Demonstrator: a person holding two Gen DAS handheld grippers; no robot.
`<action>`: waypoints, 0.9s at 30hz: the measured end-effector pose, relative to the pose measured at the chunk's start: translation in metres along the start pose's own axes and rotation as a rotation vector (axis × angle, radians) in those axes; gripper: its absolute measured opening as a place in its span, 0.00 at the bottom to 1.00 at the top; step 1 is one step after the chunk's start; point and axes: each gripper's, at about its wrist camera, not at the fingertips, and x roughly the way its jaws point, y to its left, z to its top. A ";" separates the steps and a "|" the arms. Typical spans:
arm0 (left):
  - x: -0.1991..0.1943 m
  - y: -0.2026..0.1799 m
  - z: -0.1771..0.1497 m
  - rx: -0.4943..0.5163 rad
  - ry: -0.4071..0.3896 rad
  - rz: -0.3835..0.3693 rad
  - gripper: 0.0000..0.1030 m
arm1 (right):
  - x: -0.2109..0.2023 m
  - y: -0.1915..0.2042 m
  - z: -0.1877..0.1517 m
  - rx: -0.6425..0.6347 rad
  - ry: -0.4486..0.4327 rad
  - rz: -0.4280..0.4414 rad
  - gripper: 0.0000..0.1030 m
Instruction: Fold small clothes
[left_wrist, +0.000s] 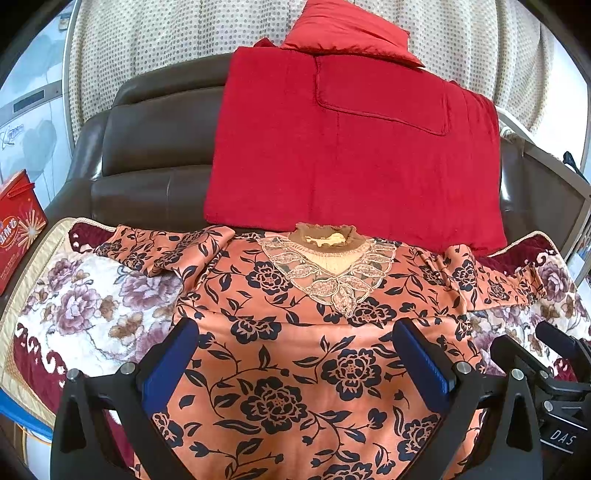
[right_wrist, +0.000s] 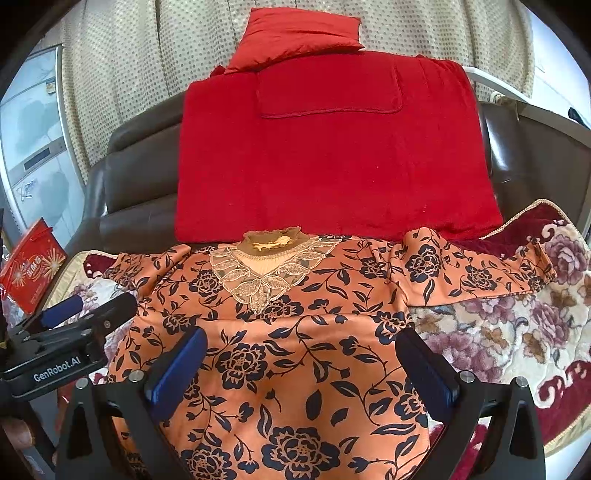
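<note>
Our left gripper and right gripper both jaws wide, nothing gripped, hovering side by side over near body of floral top. Top flat on blanket, neck far, sleeves running left-right; each gripper nearer own-side sleeve

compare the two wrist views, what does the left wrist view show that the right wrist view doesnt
Only the left wrist view shows the left gripper head-on, jaws wide open, with the right gripper's body at the right edge. Only the right wrist view shows the right gripper head-on, also open, with the left one's body at its left edge, and the right sleeve fully spread. Both share the orange floral top lying flat and unfolded on the floral blanket, the red cloth, the red cushion and the red box.
</note>
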 end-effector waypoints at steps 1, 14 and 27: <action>0.000 0.000 0.000 0.000 0.001 -0.002 1.00 | 0.002 0.001 0.000 -0.014 0.012 -0.014 1.00; 0.002 0.001 -0.002 -0.017 -0.012 -0.015 1.00 | 0.002 0.001 0.000 -0.037 0.000 -0.026 1.00; 0.014 -0.001 -0.006 -0.008 -0.004 -0.010 1.00 | 0.010 -0.008 0.003 0.005 0.019 -0.005 1.00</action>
